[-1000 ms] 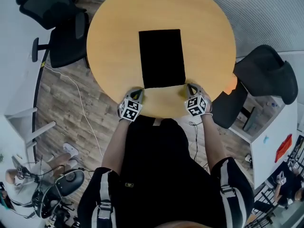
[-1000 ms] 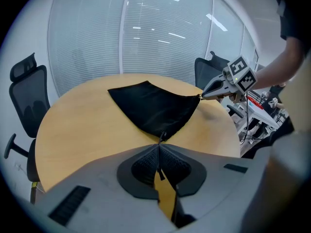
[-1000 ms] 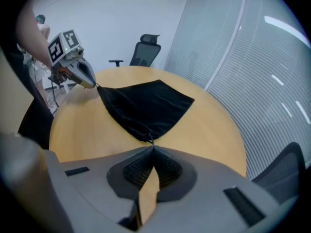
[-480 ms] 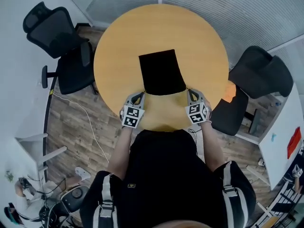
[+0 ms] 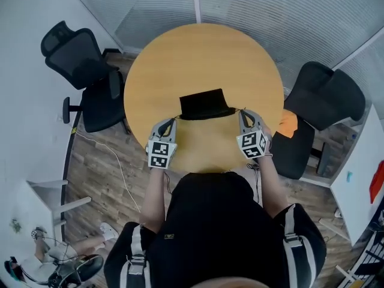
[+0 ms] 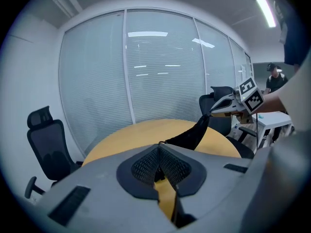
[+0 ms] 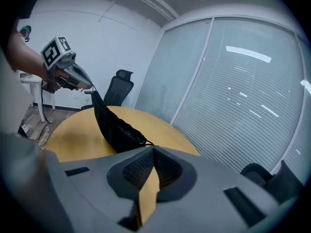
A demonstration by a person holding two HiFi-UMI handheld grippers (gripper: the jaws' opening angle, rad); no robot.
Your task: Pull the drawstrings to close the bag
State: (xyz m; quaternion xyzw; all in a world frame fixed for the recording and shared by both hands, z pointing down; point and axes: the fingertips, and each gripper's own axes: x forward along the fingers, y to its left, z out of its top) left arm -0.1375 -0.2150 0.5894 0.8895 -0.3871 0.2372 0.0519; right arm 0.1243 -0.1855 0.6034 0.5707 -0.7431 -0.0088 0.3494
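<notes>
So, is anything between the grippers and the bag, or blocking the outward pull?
Nothing visible does. The left gripper and right gripper are each already shut on the drawstrings of the bag, and the table to either side is bare.

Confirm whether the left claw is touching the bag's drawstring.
Touching. In the left gripper view the left claw is shut on the thin drawstring, which runs from its tips to the black bag.

No readable text, labels, brands or numbers visible.
</notes>
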